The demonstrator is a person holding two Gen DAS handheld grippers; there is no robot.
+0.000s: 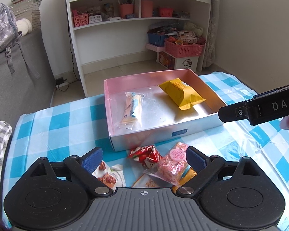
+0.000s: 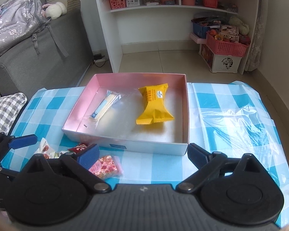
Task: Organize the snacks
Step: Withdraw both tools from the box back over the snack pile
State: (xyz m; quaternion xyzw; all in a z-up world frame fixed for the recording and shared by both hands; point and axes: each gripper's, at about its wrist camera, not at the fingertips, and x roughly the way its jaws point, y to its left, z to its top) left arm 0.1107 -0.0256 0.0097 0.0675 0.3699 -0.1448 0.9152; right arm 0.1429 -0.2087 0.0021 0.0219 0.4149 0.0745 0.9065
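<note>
left wrist view, left tongs [image 1: 144, 160] wide over loose snacks [image 1: 148, 155], right tongs [image 2: 142, 156] wide, box [image 2: 148, 147] just ahead

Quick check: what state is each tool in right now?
Left tool: open, holding nothing.
Right tool: open, holding nothing.

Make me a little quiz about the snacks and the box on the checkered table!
1. How many snacks lie inside the box?
2. True or false: the yellow packet is still out on the tablecloth.
3. Which snack lies nearest the left gripper? A) red packet B) yellow packet C) clear-wrapped bar

Key
1. Two: the yellow packet and the clear-wrapped bar.
2. False: it lies in the box.
3. A. The red packet sits on the cloth in front of the box, between the open fingers; the right gripper is open and empty too.
</note>
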